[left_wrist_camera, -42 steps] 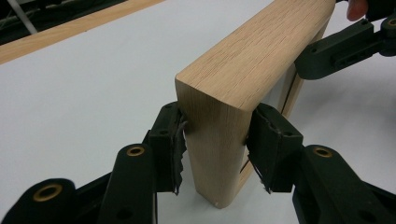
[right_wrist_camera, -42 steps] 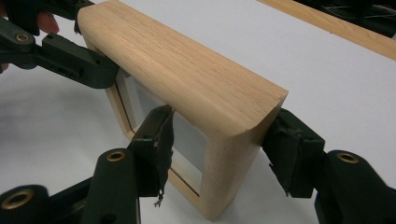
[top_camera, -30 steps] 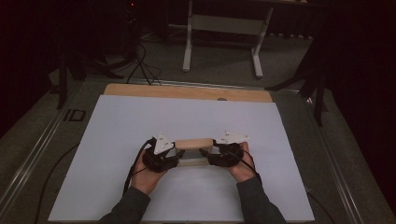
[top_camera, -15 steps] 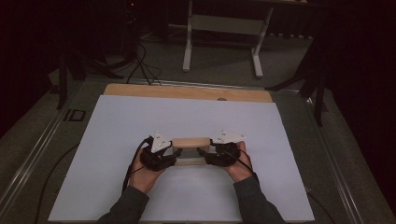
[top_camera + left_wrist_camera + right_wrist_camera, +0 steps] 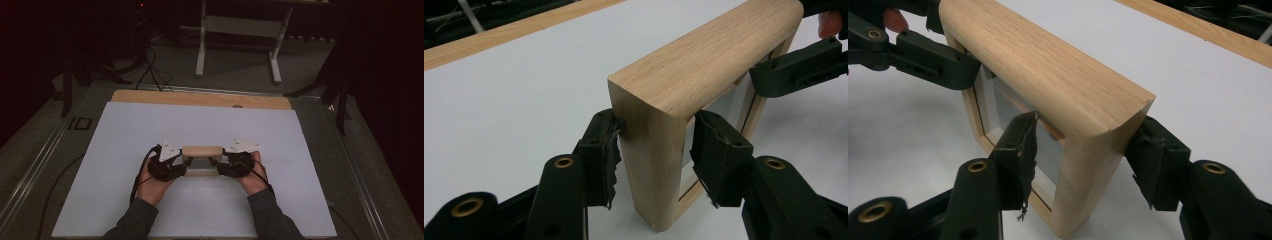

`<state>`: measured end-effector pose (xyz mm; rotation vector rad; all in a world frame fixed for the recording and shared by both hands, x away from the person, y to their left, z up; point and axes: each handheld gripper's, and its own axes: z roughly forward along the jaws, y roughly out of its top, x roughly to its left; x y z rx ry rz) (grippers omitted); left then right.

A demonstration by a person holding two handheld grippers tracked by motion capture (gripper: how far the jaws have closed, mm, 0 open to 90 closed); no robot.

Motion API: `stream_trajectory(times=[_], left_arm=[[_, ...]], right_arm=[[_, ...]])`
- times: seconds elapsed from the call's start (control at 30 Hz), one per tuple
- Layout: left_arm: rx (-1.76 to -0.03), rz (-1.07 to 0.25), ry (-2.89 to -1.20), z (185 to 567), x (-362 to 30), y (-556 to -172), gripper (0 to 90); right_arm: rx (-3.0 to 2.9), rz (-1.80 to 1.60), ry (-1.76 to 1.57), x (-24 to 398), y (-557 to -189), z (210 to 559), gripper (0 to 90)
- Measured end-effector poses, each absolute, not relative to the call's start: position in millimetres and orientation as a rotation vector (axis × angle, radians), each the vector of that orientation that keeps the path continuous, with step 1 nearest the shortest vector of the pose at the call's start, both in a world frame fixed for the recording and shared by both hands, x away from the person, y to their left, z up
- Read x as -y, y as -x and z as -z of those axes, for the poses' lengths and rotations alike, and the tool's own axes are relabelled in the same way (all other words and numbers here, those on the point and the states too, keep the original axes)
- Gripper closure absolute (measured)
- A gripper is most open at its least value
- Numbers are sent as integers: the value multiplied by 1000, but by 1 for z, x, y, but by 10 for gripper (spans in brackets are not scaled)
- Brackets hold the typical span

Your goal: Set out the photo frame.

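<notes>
**A:** Anything different from a second ago?

**B:** Hardly. In the high view the wooden picture frame (image 5: 202,150) stands on its lower edge in the same spot, lower centre of the white table sheet (image 5: 150,125). The left gripper (image 5: 184,164) sits at its left end and the right gripper (image 5: 220,164) at its right end, as before. Neither hand has shifted to speak of, and the frame has not been lifted or turned.

**A:** So what does that mean for the work?

**B:** I'd judge it a pause while both grips are being settled; the frame isn't being carried anywhere yet.

**A:** How do the jaws stand?

**B:** In the left gripper view the left gripper (image 5: 656,150) straddles the near upright of the frame (image 5: 704,65). The outer pad touches the wood at the lower left, and the inner pad sits inside the opening with a sliver of daylight beside the upright. That makes it about half open and not clamped.

**A:** And the other one?

**B:** In the right gripper view the right gripper (image 5: 1088,155) straddles the other upright of the frame (image 5: 1048,70). Its outer pad is against the corner at the right, and its inner pad stands in front of the glass, short of the wood. It is loosely around the upright without squeezing it.
</notes>
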<state>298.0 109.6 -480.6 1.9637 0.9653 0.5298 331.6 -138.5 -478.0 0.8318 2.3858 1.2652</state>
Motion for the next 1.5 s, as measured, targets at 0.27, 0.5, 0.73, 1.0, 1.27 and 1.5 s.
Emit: stream_trajectory(times=[0.27, 0.5, 0.73, 1.0, 1.27, 1.5], left_arm=[[-982, -553, -1955, 480, -112, -303, 526], [-989, -567, -1949, 480, -111, -309, 523], [-998, -583, -1948, 480, -112, -315, 522], [-1033, -597, -1897, 480, -112, -322, 617], [-1007, -555, -1921, 483, -113, -325, 548], [-986, -519, -1928, 486, -116, -329, 473]], right_arm=[[-2372, -1261, -831, 133, -336, 478, 472], [-2347, -1266, -853, 131, -340, 480, 471], [-2335, -1261, -859, 129, -344, 480, 474], [-2348, -1258, -825, 126, -349, 478, 485], [-2373, -1261, -777, 134, -347, 475, 529], [-2372, -1223, -730, 135, -347, 472, 545]])
